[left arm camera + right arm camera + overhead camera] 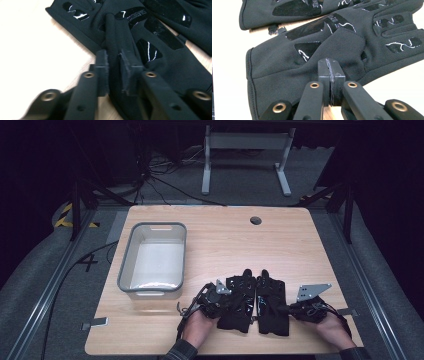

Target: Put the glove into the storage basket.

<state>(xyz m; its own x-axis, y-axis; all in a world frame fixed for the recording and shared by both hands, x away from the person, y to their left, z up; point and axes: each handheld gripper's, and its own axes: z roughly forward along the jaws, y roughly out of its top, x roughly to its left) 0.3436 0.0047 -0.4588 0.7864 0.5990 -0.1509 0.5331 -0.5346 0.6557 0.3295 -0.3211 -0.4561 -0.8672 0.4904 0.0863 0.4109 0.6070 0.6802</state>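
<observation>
Two black gloves with glossy patches lie side by side on the wooden table (250,245), near its front edge. My left gripper (231,303) comes in from the left onto the left glove (239,295). In the left gripper view its jaws (113,72) pinch a raised fold of that glove (160,65). My right gripper (288,310) reaches in from the right to the right glove (272,292). In the right gripper view its pads (331,72) are pressed together at that glove's (337,45) near edge, where the fabric puckers toward them. The left glove (294,10) lies beyond.
A grey plastic bin (125,260) with a white floor stands at the table's left, open side up. A round cable hole (256,220) sits near the far edge. Cables and a white table frame (245,150) lie on the floor behind.
</observation>
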